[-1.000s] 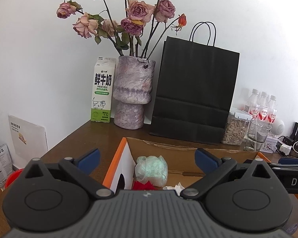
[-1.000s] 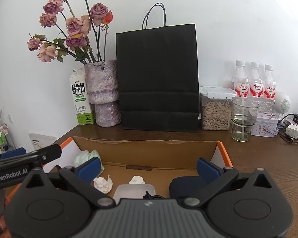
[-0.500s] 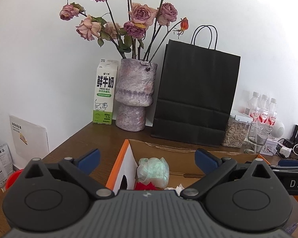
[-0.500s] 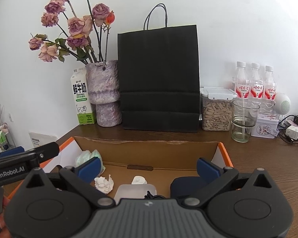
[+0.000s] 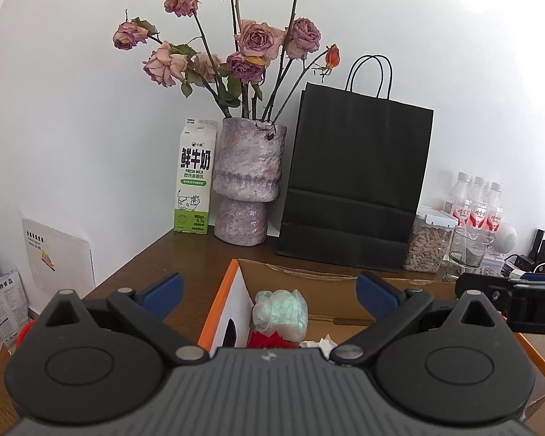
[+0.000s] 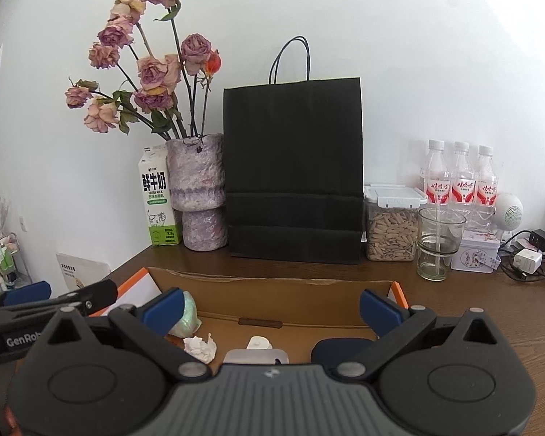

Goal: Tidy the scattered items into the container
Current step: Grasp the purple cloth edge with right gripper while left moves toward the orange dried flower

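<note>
An open cardboard box (image 5: 305,278) (image 6: 290,290) with orange flaps sits on the brown table. Inside it lie a pale green crumpled bag (image 5: 281,312) (image 6: 189,314), a red item (image 5: 269,339), a white crumpled tissue (image 6: 200,348), a white-capped clear container (image 6: 258,350) and a dark blue item (image 6: 339,350). My left gripper (image 5: 269,292) hovers open over the box's left end, nothing between its blue pads. Over the box's middle my right gripper (image 6: 270,307) is open and empty too. Each gripper shows at the edge of the other's view.
Along the wall stand a milk carton (image 5: 194,178), a vase of dried roses (image 5: 249,185), a black paper bag (image 6: 294,167), a seed jar (image 6: 392,227), a glass (image 6: 439,241), three bottles (image 6: 461,178), a tin and chargers with cables (image 6: 527,259).
Both grippers have risen and pulled back a little, so the wall items sit lower in view. Both stay open and empty; the box contents have not moved.
</note>
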### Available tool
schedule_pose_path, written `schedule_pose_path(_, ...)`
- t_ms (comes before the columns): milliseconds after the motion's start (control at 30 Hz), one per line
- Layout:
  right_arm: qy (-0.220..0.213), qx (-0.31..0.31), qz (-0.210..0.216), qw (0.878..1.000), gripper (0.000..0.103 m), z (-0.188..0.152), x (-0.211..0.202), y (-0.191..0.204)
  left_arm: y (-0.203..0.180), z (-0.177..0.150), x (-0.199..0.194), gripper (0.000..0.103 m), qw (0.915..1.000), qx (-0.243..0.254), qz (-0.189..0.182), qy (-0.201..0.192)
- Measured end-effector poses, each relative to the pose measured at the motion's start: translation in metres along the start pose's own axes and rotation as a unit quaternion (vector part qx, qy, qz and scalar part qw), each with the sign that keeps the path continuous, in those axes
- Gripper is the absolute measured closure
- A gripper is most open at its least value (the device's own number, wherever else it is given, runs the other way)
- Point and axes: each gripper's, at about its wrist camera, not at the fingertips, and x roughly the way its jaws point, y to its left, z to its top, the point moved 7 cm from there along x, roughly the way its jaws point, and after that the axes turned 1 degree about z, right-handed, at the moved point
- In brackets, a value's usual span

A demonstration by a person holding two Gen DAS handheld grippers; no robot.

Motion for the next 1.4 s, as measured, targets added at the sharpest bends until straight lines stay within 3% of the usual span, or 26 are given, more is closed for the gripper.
schedule_pose_path(333, -0.011, -0.023, -0.002, 1.0, 0.0, -0.008, -0.054, 0.012, 0.028, -0.005, -0.039, 0.0, 0.9998, -0.001, 0.017, 0.006)
schedule_pose_path(567, 0.018, -0.042, -0.005, 0.999, 0.0, -0.035, -0.073, 0.02, 0.056, -0.021, -0.059, 0.0, 0.9992, 0.006, 0.034, 0.018)
schedule_pose_path(833, 0.054, -0.044, 0.002, 0.998, 0.0, -0.062, -0.071, 0.031, 0.083, -0.043, -0.07, 0.0, 0.9976, -0.005, 0.044, 0.053)
schedule_pose_path(1100, 0.074, -0.075, 0.021, 0.994, 0.002, -0.07, -0.039, 0.039, 0.091, -0.05, -0.077, 0.0, 0.9973, -0.004, 0.037, 0.063)
schedule_pose_path(1200, 0.095, -0.076, 0.047, 0.991, 0.035, -0.074, -0.034, 0.041, 0.094, -0.051, -0.08, 0.0, 0.9972, -0.005, 0.038, 0.064)
schedule_pose_path(1267, 0.09, -0.082, 0.067, 0.99, 0.067, -0.076, -0.043, 0.046, 0.098, -0.053, -0.081, 0.0, 0.9969, -0.004, 0.045, 0.065)
schedule_pose_path(1300, 0.083, -0.096, 0.064, 0.99, 0.076, -0.076, -0.049, 0.048, 0.099, -0.053, -0.081, 0.0, 0.9966, -0.004, 0.048, 0.066)
schedule_pose_path(1333, 0.079, -0.106, 0.062, 0.989, 0.093, -0.077, -0.054, 0.05, 0.101, -0.054, -0.081, 0.0, 0.9964, -0.004, 0.05, 0.068)
schedule_pose_path(1367, 0.083, -0.104, 0.07, 0.989, 0.099, -0.077, -0.058, 0.051, 0.101, -0.055, -0.081, 0.0, 0.9963, -0.005, 0.05, 0.069)
schedule_pose_path(1400, 0.083, -0.099, 0.079, 0.988, 0.1, -0.077, -0.063, 0.051, 0.101, -0.055, -0.081, 0.0, 0.9963, -0.006, 0.049, 0.071)
